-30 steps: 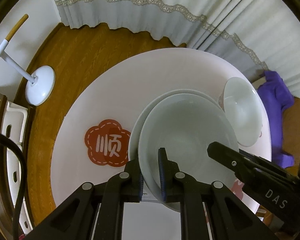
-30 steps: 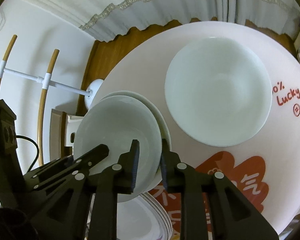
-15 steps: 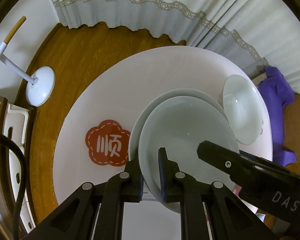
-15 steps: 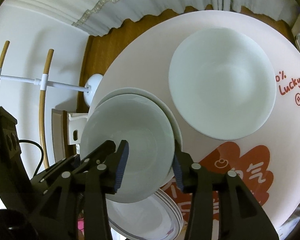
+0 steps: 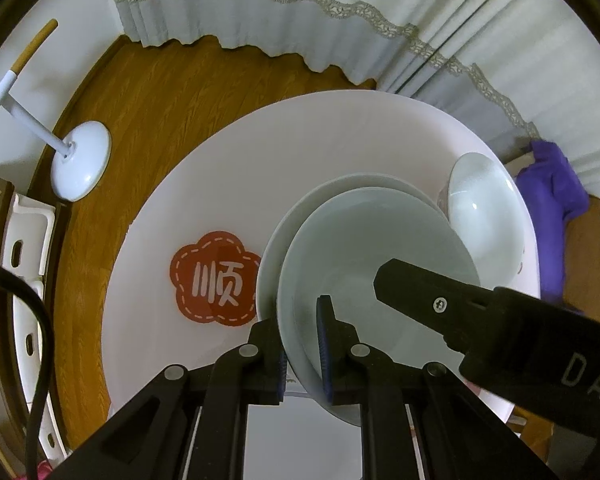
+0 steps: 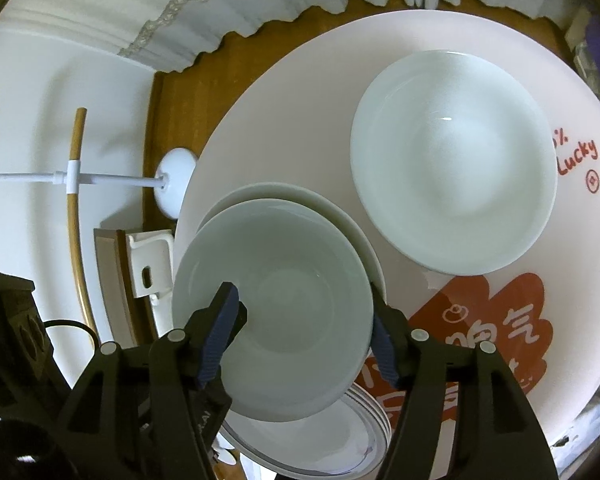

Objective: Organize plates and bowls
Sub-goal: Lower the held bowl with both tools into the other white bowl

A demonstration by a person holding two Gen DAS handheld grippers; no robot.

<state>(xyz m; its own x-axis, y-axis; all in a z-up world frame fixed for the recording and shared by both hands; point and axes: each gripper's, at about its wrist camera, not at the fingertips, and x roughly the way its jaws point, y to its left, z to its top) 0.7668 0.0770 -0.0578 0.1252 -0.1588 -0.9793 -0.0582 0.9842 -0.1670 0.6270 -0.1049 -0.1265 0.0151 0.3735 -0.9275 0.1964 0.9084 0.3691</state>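
Left gripper [image 5: 303,344] clamped on near rim of pale green bowl [image 5: 380,264]. Bowl sits over a wider white plate [image 5: 292,216] on the round pink table [image 5: 260,152], ahead of a stack of grey-rimmed plates [image 6: 340,440] at the near edge.

Right gripper [image 6: 300,332]: jaws opening, straddling the bowl, pads clear of it.

Judgement: keep the left clamp steady and level until the bowl is seated, centred on the plate.

Farther off, a second white bowl [image 6: 452,160] stands alone.

Versus 1 s ago: right jaws were nearly together over the rim; now wide.
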